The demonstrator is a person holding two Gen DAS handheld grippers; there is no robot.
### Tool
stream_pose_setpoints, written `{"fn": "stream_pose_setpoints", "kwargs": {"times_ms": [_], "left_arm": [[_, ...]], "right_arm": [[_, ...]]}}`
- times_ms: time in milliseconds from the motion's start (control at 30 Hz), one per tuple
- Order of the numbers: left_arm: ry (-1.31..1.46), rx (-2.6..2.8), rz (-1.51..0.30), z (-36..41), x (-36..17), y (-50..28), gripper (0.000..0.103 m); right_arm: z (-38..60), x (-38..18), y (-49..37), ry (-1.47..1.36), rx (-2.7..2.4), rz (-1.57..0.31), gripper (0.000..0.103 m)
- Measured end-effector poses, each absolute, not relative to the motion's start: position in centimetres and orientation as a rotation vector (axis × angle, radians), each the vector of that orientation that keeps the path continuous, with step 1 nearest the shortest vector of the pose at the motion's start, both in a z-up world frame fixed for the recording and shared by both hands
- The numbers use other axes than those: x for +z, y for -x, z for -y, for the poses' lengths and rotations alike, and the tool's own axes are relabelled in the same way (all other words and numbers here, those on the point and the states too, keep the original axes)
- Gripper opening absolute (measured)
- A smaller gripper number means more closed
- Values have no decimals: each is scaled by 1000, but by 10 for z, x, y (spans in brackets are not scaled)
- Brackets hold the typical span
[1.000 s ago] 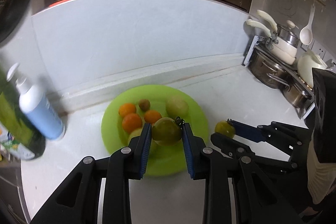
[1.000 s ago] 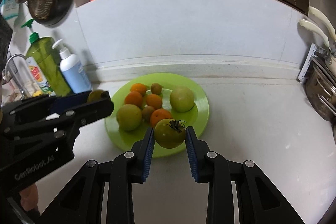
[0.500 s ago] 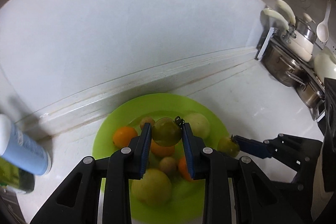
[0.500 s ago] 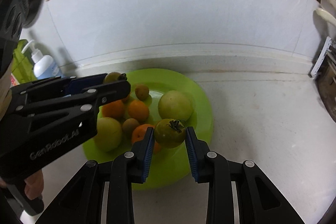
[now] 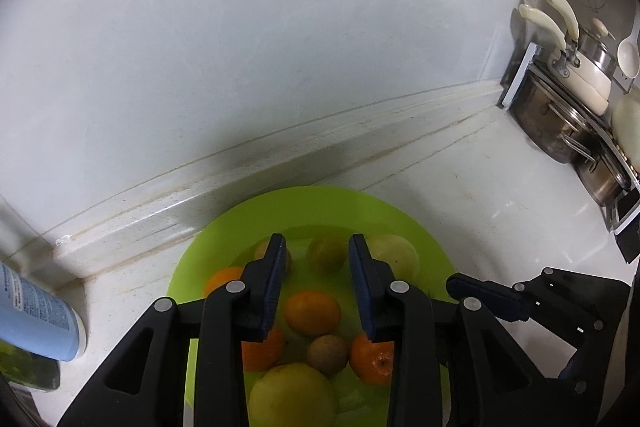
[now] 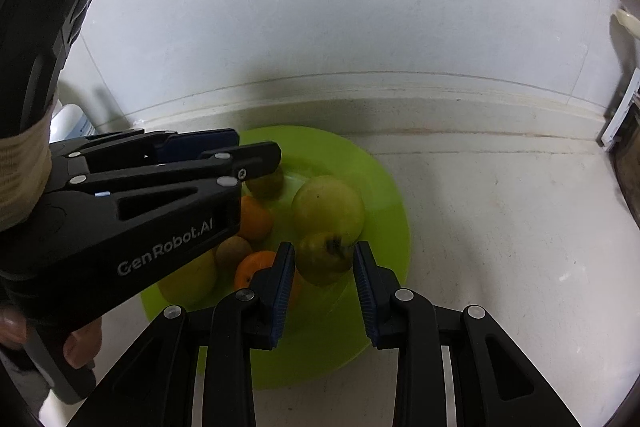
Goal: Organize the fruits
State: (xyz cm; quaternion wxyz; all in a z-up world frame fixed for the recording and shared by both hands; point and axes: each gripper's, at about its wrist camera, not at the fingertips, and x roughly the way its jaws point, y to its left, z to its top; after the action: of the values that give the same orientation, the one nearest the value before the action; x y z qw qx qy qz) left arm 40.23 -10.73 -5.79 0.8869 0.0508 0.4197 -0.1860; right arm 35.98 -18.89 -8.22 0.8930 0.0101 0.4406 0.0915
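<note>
A lime-green plate (image 5: 384, 205) (image 6: 396, 219) holds several fruits: oranges (image 5: 313, 311), kiwis (image 5: 326, 349), a pale apple (image 6: 328, 211) and a yellow pear (image 5: 290, 395). My left gripper (image 5: 317, 253) hangs open and empty over the plate; a green tomato (image 5: 326, 254) lies on the plate beyond its fingertips. It also shows in the right wrist view (image 6: 264, 183), under the left gripper's fingers (image 6: 224, 163). My right gripper (image 6: 324, 259) is open around a second green tomato (image 6: 324, 259) that rests on the plate; small gaps show at both pads.
A blue-white bottle (image 5: 36, 315) stands left of the plate. Steel pots and a white pan (image 5: 576, 107) sit on a rack at the right. The white backsplash ledge (image 5: 280, 163) runs just behind the plate.
Both grippers moved forward and down over the plate. Each has opened and let go of its green tomato, which now rests on the plate.
</note>
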Motion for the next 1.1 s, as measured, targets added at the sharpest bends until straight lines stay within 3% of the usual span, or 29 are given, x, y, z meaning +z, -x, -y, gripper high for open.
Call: {"fn": "stream_pose_setpoints", "kwargs": {"times_ms": [467, 633, 733, 1100], "left_arm": [[-105, -300, -809, 77, -32, -355, 34], [-94, -248, -763, 63, -15, -323, 40], [-93, -228, -744, 53, -8, -303, 45], [-115, -222, -681, 25, 14, -223, 61]], "right_arm": [[187, -66, -339, -21, 191, -887, 32], [186, -53, -320, -17, 190, -861, 32], [184, -44, -305, -14, 183, -843, 41], [177, -16, -229, -56, 121, -763, 51]]}}
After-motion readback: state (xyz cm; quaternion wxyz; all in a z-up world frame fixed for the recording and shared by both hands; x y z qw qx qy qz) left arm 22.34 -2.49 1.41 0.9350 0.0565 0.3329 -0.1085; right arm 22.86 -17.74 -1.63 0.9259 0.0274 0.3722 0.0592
